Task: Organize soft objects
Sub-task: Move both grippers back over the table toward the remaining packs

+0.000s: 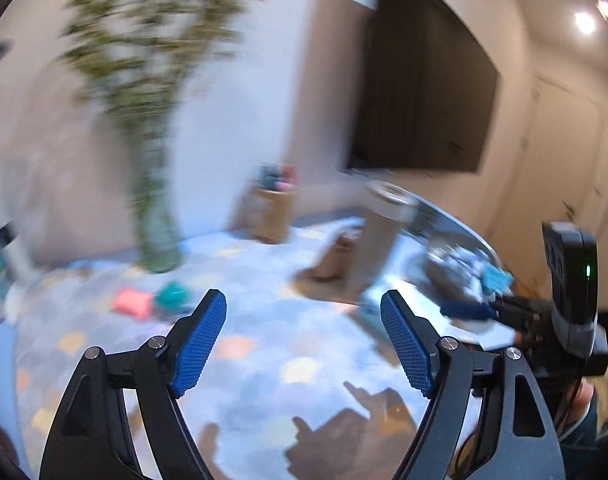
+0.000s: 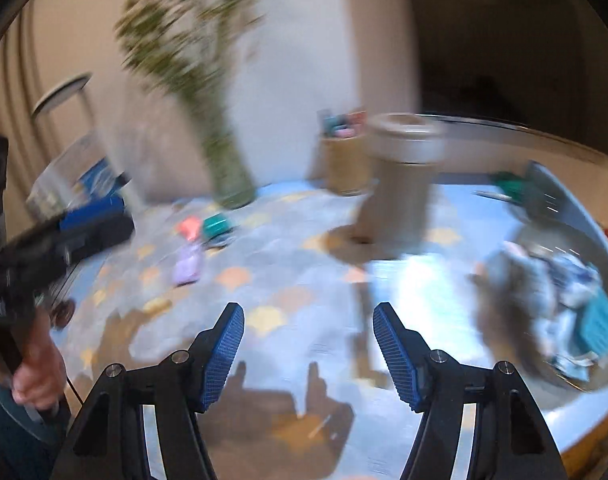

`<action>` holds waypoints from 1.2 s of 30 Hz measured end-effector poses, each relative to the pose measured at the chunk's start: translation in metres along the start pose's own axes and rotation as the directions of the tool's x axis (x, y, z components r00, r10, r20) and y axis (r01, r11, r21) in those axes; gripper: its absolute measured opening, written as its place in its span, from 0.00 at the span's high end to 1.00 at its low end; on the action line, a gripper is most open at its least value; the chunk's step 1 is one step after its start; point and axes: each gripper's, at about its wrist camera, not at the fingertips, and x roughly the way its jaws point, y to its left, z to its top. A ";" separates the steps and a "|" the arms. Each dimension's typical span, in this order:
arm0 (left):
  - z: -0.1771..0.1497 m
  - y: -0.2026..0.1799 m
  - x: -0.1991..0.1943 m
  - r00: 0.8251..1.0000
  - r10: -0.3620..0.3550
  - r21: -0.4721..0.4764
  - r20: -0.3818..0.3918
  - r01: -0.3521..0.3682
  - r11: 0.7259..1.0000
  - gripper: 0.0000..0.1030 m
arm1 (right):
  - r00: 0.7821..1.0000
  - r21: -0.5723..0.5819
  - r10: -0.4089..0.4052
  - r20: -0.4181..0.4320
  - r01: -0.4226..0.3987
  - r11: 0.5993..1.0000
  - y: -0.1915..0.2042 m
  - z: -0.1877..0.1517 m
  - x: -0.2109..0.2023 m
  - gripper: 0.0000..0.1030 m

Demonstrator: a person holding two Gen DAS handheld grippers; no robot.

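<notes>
Right wrist view: ahead-left of the right tongs (image 2: pixel 307 344), wide open and empty like the left tongs (image 1: pixel 304 344), lie pink (image 2: pixel 190 227), teal (image 2: pixel 216 225) and lilac soft pieces (image 2: pixel 188 266) on the desk (image 2: pixel 288 248); probably light, squashy; pinch mid-body

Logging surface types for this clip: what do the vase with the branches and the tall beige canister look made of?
The vase looks like clear greenish glass; stems show through it. The tall beige canister looks matte, perhaps cardboard or ceramic, with a paler lid; motion blur leaves that open.
</notes>
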 end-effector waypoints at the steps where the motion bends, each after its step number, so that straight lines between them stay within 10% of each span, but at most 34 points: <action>1: 0.002 0.017 -0.007 1.000 0.026 -0.027 0.011 -0.026 0.999 0.24 | 1.000 -0.012 0.017 -0.008 -0.017 1.000 0.009 0.000 0.006 0.36; 6: 0.003 0.078 -0.020 0.985 0.174 -0.087 -0.003 -0.174 0.981 0.24 | 0.986 -0.040 0.159 -0.058 -0.162 0.986 0.054 0.014 0.041 0.36; 11: -0.028 0.111 0.012 0.981 0.172 -0.157 -0.088 -0.184 0.970 0.24 | 0.962 0.024 0.238 -0.133 -0.237 0.971 0.074 0.028 0.097 0.36; 24: -0.090 0.132 0.134 0.952 0.205 -0.170 -0.228 -0.247 0.954 0.24 | 0.957 -0.035 0.207 -0.204 -0.218 0.975 0.085 0.069 0.216 0.25; 36: -0.096 0.132 0.143 0.948 0.201 -0.167 -0.249 -0.246 0.955 0.66 | 0.951 0.004 0.267 -0.153 -0.270 0.963 0.104 0.099 0.313 0.24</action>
